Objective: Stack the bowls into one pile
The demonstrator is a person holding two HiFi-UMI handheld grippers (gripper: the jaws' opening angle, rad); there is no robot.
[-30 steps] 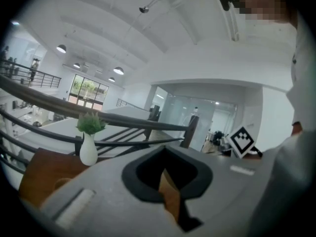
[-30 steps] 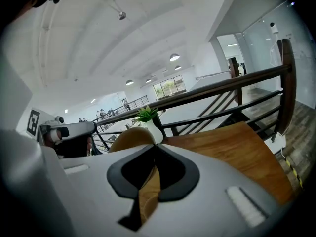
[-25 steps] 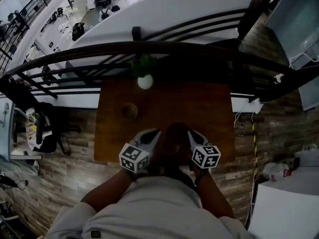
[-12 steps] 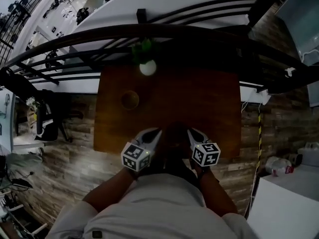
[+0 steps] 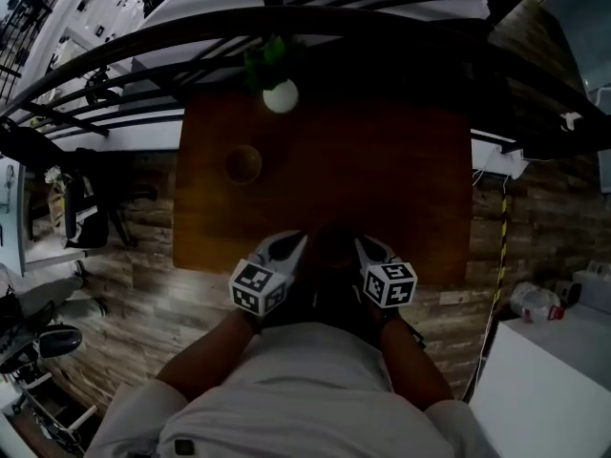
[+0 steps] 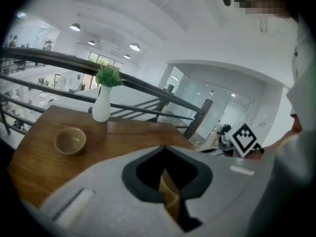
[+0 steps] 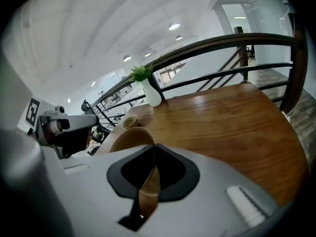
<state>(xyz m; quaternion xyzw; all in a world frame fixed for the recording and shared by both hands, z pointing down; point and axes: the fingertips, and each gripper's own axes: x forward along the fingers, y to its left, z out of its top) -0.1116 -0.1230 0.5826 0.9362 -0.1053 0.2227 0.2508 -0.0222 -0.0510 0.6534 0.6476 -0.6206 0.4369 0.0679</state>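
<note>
At the far left of the wooden table (image 5: pixel 382 179) we see a small tan bowl (image 5: pixel 243 163) standing upright and alone, well apart from both tools. From the left gripper view it looks empty. Behind it a white vase (image 5: pixel 281 95) holds a green sprig and has no part in the pile. Nearer us, the left gripper (image 5: pixel 289 248) has its jaws pressed together on a thin tan sliver, which we take to be the rim of the second bowl (image 5: pixel 329 256). That bowl hangs between the two tools over the near edge of the table. From the head view its inside is too dark for us to say whether anything lies in it. On its other side the right gripper (image 5: pixel 368 248) is nipped onto the rim too, and the right gripper view shows the curved wall running out from between its jaws towards the left tool. We judge these bowls to be light, stiff and thin-walled, with a smooth finish that could slide between the pads, so a firm pinch on the rim suits them. Two opposite holds should keep the carried bowl level. Whether it is wood or glazed ware we cannot tell, so we would set it down gently. It should go into the lone bowl with its mouth up and centred, so that it nests and does not perch on one edge.
</note>
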